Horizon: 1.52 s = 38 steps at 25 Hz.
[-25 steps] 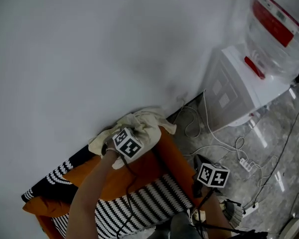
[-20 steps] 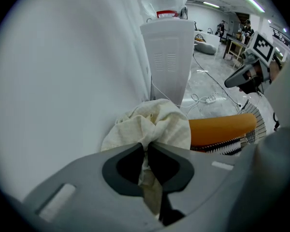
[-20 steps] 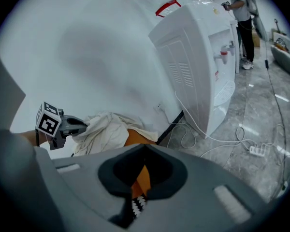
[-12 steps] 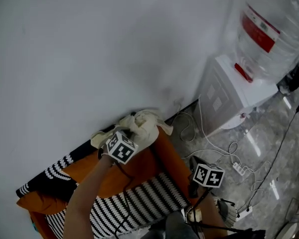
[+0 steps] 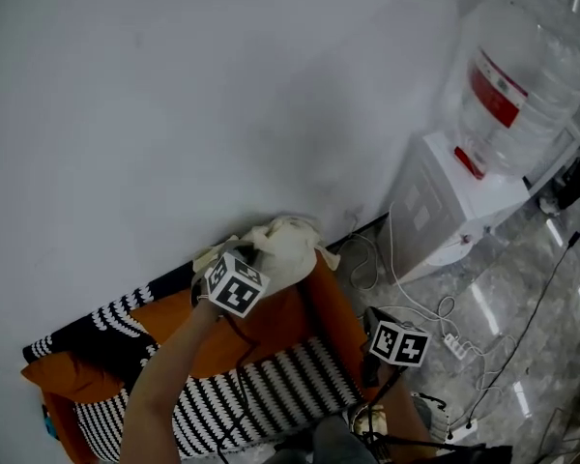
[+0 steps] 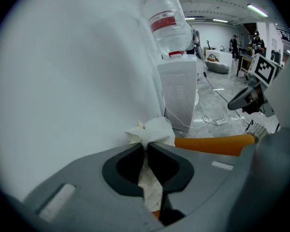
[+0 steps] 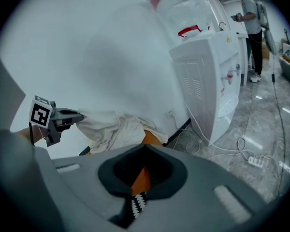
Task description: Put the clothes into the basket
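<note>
the cream garment (image 6: pixel 154 132) is bunched up and pinched in the left gripper (image 6: pixel 146 145), whose jaws stand nearly together on a fold of it. part of the cloth puffs out past the tips and a tail hangs down between the jaws, toward the camera. the bundle is held up off the orange cushion (image 5: pixel 222 341) that lies below and behind this gripper, close against the white wall (image 5: pixel 174 114) ahead of it.

a black-and-white striped fabric (image 5: pixel 261 394) lies across the cushion, back beneath the arm that holds the left gripper.

the right gripper (image 7: pixel 145 147) is off to the left gripper's right, apart from the garment. its jaws meet at the tips with nothing caught in them (orange and striped cloth only show through the slit below).

further right of both grippers, a white water dispenser (image 5: pixel 445 201) with a clear bottle (image 5: pixel 517 66) stands on the grey floor. white cables (image 5: pixel 406 298) trail from it to a power strip (image 5: pixel 454 339).
</note>
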### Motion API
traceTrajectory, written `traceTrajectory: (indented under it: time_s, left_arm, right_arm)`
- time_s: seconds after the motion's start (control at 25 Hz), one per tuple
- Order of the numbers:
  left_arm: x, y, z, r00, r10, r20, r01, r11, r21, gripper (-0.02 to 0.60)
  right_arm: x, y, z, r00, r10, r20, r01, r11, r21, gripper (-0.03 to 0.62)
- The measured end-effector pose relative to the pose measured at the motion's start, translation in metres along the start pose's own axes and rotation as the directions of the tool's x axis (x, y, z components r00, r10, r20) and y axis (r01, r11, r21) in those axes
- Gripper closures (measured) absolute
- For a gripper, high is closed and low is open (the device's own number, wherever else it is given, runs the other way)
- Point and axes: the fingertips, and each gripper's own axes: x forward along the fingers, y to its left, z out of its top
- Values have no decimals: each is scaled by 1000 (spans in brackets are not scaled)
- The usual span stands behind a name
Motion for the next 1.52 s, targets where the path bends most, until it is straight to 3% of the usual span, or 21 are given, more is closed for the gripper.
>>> traceTrajectory:
  time_s: [0.32,0.6,1.04,1.52]
  left_arm:
    - [-75,25,23,988,113,108,-110,993,-37,548]
    - [-143,39,38,960,187,210,-166,980,-113,548]
    - [-246,44,97,890,262,373,-234,965,-120,548]
    - [-349,41,165,780,322,536,-305,944,-123,549]
  right_arm:
    - [-34,54,30,997,56,61,-47,989,-140,591]
    - [-81,94,65,981,77,176,-36,975,-221,591]
    - [-150,139,78,951,106,290,-20,958,-286,591]
    - [-221,162,101,902,130,412,11,946,-323,591]
